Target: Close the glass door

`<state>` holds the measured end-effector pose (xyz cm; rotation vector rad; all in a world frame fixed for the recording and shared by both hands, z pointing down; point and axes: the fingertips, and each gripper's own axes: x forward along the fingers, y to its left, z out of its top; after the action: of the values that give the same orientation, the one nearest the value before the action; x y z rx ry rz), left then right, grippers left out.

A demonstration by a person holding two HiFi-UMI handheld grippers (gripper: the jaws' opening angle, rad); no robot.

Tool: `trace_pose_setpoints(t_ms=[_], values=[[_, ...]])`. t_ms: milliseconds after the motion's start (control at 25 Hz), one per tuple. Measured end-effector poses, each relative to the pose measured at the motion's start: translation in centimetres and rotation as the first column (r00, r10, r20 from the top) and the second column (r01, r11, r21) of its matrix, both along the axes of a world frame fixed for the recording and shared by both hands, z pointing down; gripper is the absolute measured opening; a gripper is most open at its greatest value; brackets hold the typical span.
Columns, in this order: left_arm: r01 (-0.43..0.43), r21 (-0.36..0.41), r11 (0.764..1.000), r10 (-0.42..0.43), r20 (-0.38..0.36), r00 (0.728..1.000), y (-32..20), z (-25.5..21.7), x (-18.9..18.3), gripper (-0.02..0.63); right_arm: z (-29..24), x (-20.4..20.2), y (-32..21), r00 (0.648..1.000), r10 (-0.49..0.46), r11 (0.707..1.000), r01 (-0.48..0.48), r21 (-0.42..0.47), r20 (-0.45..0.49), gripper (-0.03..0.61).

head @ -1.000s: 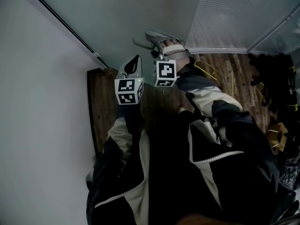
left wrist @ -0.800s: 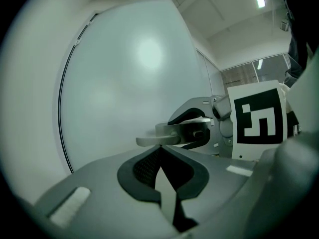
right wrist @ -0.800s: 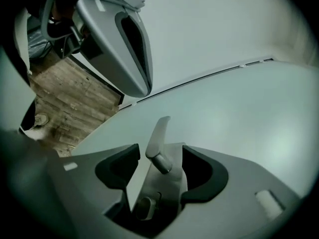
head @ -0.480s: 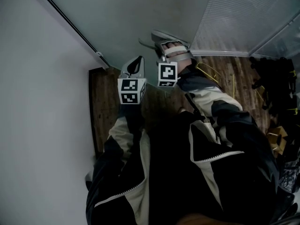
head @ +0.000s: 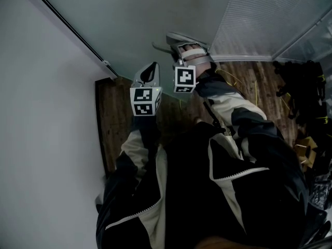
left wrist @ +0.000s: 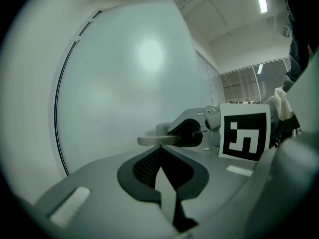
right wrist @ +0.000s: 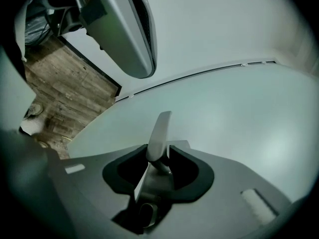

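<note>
The frosted glass door [head: 155,9] fills the space ahead of me. Its grey lever handle [right wrist: 159,133] lies between the jaws of my right gripper [right wrist: 158,156], which is shut on it; in the head view that gripper [head: 174,41] is up against the pane. From the left gripper view, the handle [left wrist: 157,140] sticks out leftward from the right gripper [left wrist: 192,128]. My left gripper [head: 150,70] hovers just left of and below the handle with its jaws together on nothing [left wrist: 160,151].
A white wall [head: 41,139] stands at the left, with a dark door track [head: 67,27] along its edge. Wooden floor [head: 116,118] lies below. A ribbed glass panel [head: 270,14] is at the right, with dark clutter [head: 303,92] and yellow cables [head: 231,79] on the floor.
The right gripper's jaws have come in onto the lever handle and the hand has shifted slightly right. The left gripper has kept still.
</note>
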<state>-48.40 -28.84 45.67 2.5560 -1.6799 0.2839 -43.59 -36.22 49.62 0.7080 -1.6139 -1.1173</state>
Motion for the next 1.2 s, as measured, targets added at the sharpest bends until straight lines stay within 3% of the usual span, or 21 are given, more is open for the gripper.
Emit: trace_pose_setpoints(t_ms=[600,920,1200], values=[[0.026,0.016,1.0,-0.026,-0.019,0.999,-7.7,-2.2,4.3,0.005,0.1,4.1,-9.1,0.999,-0.035,0.999,0.035,0.003,0.01,0.137],[0.085,0.011,0.996,-0.084,-0.065,0.994,-11.5,-2.3,5.8,0.006,0.0,5.6,-16.2,1.0,-0.029,0.999,0.029,0.039,-0.002,0.133],[0.096,-0.01,0.995,-0.096,-0.028,0.995,-12.8,-1.6,7.4,0.006,0.6,6.9,-23.0,0.999,-0.006,0.998,0.008,0.066,-0.041,0.12]])
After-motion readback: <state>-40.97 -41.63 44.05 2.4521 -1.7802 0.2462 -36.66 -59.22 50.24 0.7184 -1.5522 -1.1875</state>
